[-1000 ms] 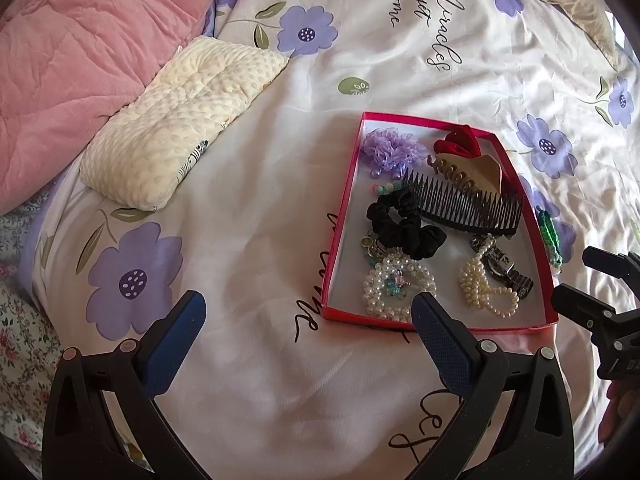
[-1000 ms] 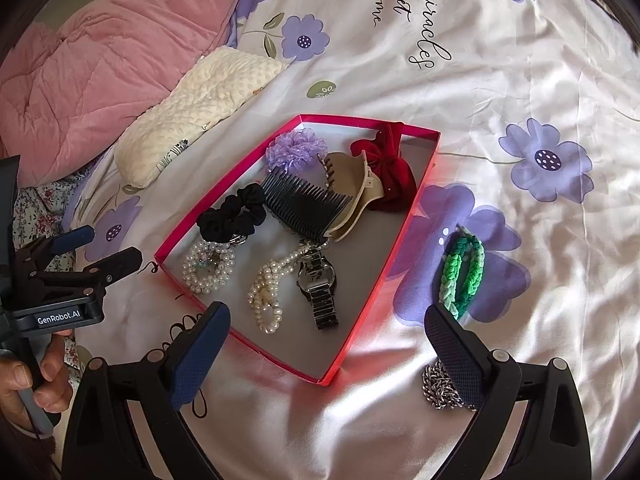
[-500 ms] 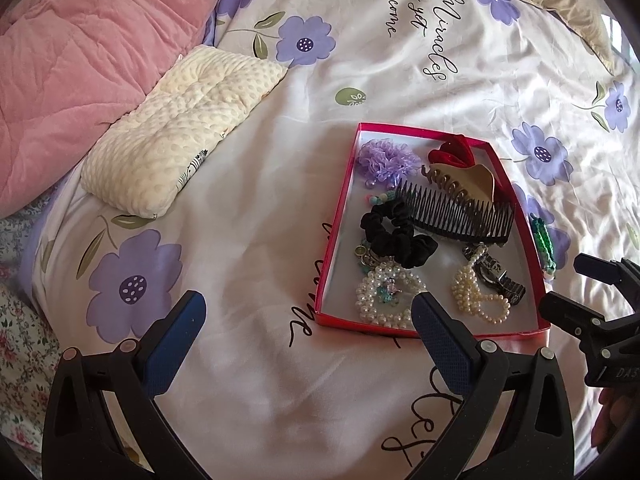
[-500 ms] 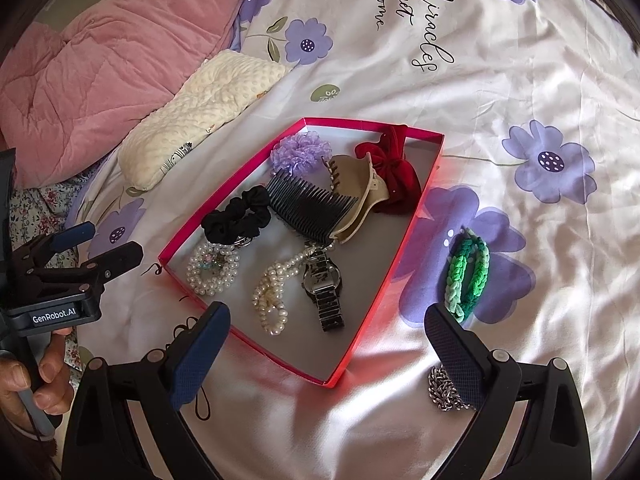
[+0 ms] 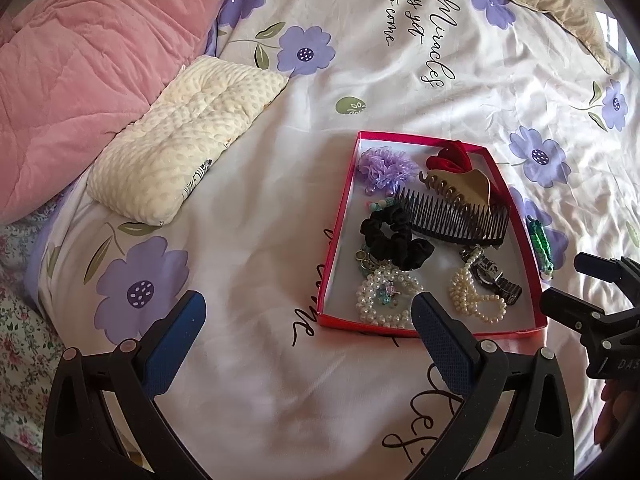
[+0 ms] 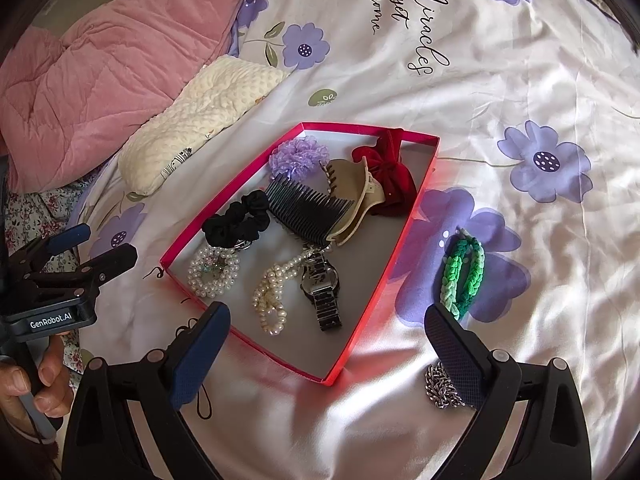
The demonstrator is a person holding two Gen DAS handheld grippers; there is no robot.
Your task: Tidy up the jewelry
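Judging from how things lie, we take the step in hand to be gathering the two pieces that sit outside the red box (image 6: 416, 204): the green braided bracelet (image 6: 464, 274) on the sheet just beside the box's right wall, and the silver chain (image 6: 442, 386) lying near our right gripper (image 6: 326, 340). To do it well we would bring the right gripper straight down over one piece at a time, close on a bunched part of it rather than a single strand, lift it clear of the soft bed sheet (image 6: 520, 80) so no fold gets pinched, and set it on the bare grey floor at the near end of the box, away from the pearl strand (image 6: 272, 296) and the watch (image 6: 322, 286), so nothing tangles. The chain looks slippery and loose, so we would expect it to sag and want a firm, central pinch. The right gripper's jaws are spread wide and hold nothing; one pad stands over the chain in the picture, though we cannot tell whether it touches. The left gripper (image 5: 306, 322) also has its jaws spread wide and empty, poised above the sheet near the box's front left corner, with the pearl bracelet (image 5: 386, 296) just beyond its right pad. The box already holds the comb (image 6: 308, 210), claw clip (image 6: 356, 196) and scrunchies.
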